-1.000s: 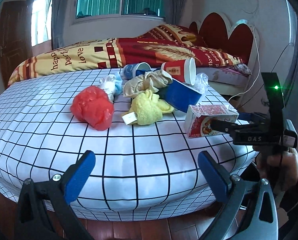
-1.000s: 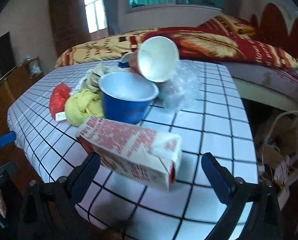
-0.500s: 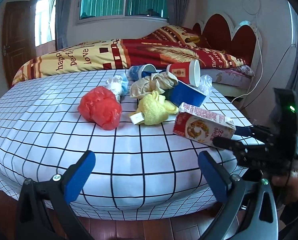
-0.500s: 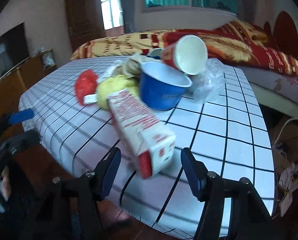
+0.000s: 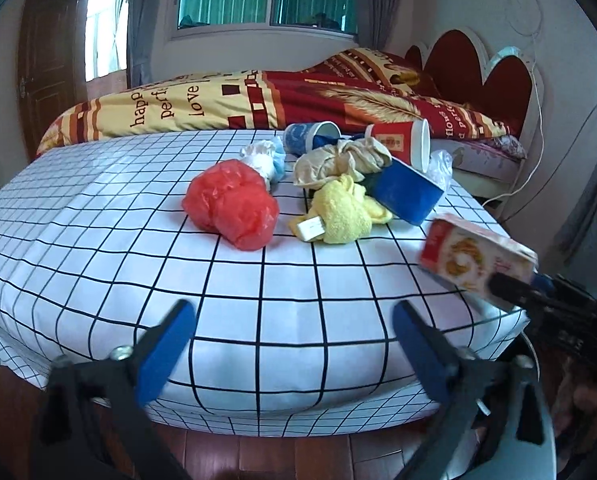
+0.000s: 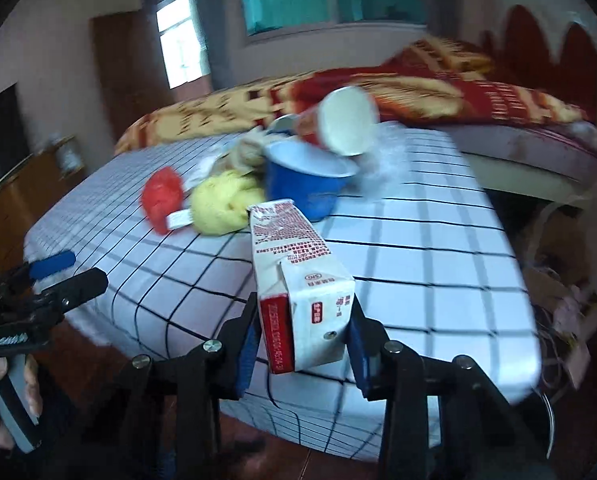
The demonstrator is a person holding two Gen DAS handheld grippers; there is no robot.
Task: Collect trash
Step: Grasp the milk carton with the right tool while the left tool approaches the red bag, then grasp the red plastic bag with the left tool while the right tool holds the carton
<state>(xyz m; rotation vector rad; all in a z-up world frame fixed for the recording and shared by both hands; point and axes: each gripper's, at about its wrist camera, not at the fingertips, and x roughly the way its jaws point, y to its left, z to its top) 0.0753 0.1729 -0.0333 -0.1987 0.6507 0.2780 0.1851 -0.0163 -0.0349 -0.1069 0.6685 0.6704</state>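
Observation:
A red-and-white milk carton (image 6: 298, 264) sticks out end-on from my right gripper (image 6: 304, 320); its jaws are closing and both blue pads press the carton's sides. In the left wrist view the carton (image 5: 474, 256) hangs tilted over the table's right edge, gripped by the right gripper (image 5: 514, 288). My left gripper (image 5: 292, 310) hovers before the table's near edge, jaws closing with nothing between them. The pile holds a red bag (image 5: 234, 204), a yellow cloth (image 5: 342, 212), a blue cup (image 5: 406, 196) and a red paper cup (image 5: 398, 144).
The table wears a white checked cloth (image 5: 98, 260). A beige rag (image 5: 342, 160), a white-blue bag (image 5: 264, 158) and clear plastic (image 5: 440, 164) lie in the pile. A bed (image 5: 218, 104) stands behind. Cables and clutter (image 6: 558, 300) sit on the floor at the right.
The right jaws closed onto the carton, which swung end-on and came off the cloth toward the table's right edge. The left jaws narrowed somewhat.

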